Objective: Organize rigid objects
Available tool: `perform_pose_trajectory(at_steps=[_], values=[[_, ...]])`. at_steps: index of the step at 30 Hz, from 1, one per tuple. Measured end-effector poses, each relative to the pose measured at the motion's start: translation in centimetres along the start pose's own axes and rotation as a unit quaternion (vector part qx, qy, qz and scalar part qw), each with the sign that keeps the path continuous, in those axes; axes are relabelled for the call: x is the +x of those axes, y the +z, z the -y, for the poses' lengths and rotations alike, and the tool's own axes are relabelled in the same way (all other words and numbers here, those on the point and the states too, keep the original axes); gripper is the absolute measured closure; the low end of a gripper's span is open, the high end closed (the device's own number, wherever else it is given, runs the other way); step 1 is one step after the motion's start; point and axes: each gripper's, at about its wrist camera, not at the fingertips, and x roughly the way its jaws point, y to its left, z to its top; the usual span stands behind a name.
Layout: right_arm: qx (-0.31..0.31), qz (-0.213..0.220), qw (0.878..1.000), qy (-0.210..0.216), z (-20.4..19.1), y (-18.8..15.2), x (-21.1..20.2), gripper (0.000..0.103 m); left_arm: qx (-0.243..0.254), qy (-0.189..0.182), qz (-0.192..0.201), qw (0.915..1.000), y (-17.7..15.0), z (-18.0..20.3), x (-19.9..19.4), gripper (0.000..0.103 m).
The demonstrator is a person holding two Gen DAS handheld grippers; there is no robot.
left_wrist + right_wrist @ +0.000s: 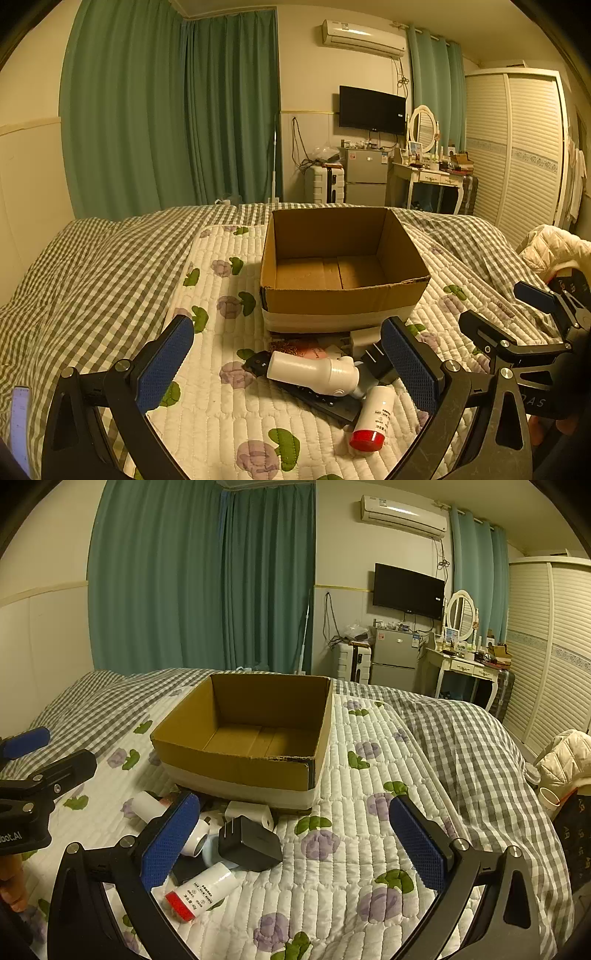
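Small heap of hard objects on the bed, just in front of an open brown cardboard box with a pale band round its base; box interior bare.

Heap contents: a white plastic bottle-shaped device with a rounded cap end, lying on its side across a flat black remote-like slab. Beside it, nearer the viewer, a white cylindrical bottle with a red cap, also on its side, red end toward the camera. A black plug adapter with two metal prongs sits at the right edge of the heap, prongs tilted up toward the box. Behind it, touching the box's front wall, a white blocky charger. A pinkish card or packet lies under the pile; details too small to read.

All of it rests on a white quilted pad printed with purple flowers and green leaves, laid over a grey-and-white checked duvet.

Left gripper: blue-padded jaws spread wide, straddling the heap from above, pinching nothing. Right gripper: jaws likewise spread wide, hovering over the heap's right side, empty.

Further off: teal curtains, wall-mounted television, small grey fridge, white louvred wardrobe.
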Motion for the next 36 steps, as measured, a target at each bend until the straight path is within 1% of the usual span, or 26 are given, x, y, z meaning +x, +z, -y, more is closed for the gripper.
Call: perform_pose_trajectory(at_steps=[1,36], values=[[0.0,0.0,1.0,0.001,-0.03,-0.01,-0.03,0.0,0.0,0.0,-0.001,1.0,-0.03,-0.59,0.41,0.0],[-0.003,-0.008,1.0,0.007,-0.43,-0.31,0.19,0.0,0.003,0.005,-0.002,1.0,-0.76,-0.66,0.78,0.0]])
